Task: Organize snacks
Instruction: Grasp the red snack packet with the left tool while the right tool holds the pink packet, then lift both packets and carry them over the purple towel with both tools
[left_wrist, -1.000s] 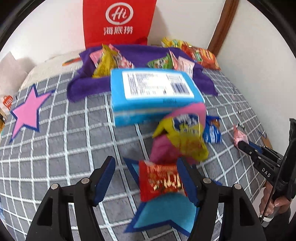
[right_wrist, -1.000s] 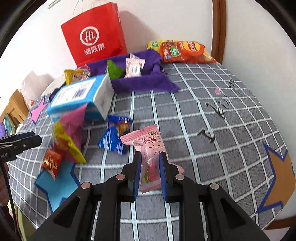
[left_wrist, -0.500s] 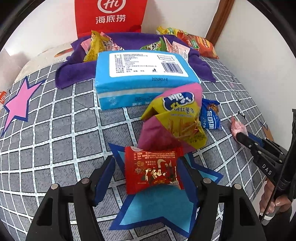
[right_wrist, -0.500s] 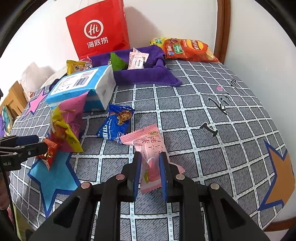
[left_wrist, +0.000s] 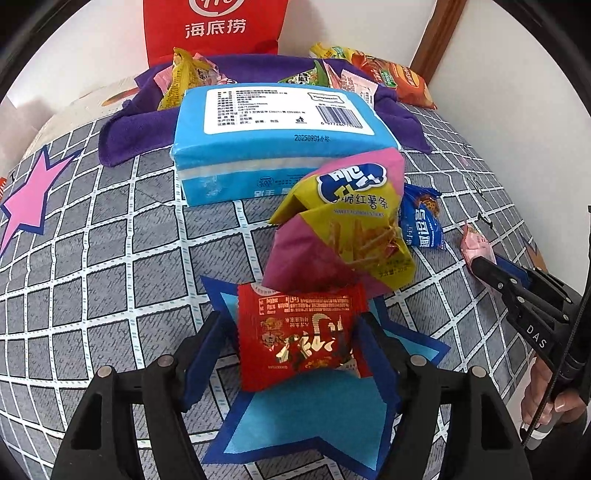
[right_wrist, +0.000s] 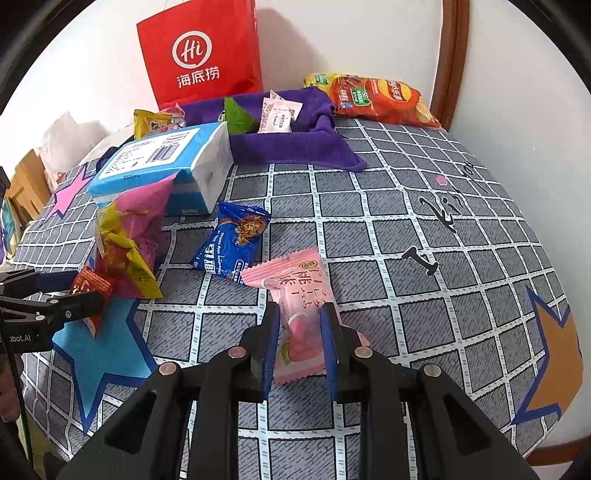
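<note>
Left wrist view: the left hand-held gripper (left_wrist: 297, 332) points down at the bench (left_wrist: 92, 258), which wears a grey grid cloth. Its jaws have just been opening and stand released on either side of a red packet (left_wrist: 301, 336) lying on a blue star (left_wrist: 306, 424). A pink-and-yellow bag (left_wrist: 343, 232) touches the packet's far edge; a blue tissue pack (left_wrist: 280, 140) sits behind it. Open cloth lies to the left as far as a pink star (left_wrist: 27, 199).

Right wrist view: the right hand-held gripper (right_wrist: 299, 341) is clenched on a pink packet (right_wrist: 295, 310), whose far end touches a blue cookie packet (right_wrist: 232, 243). Bare cloth runs right to the bench's rounded edge beside the wall. At the back edge a purple towel (right_wrist: 295, 144) holds snacks, next to a chip bag (right_wrist: 373, 99) and a red paper bag (right_wrist: 199, 55).
</note>
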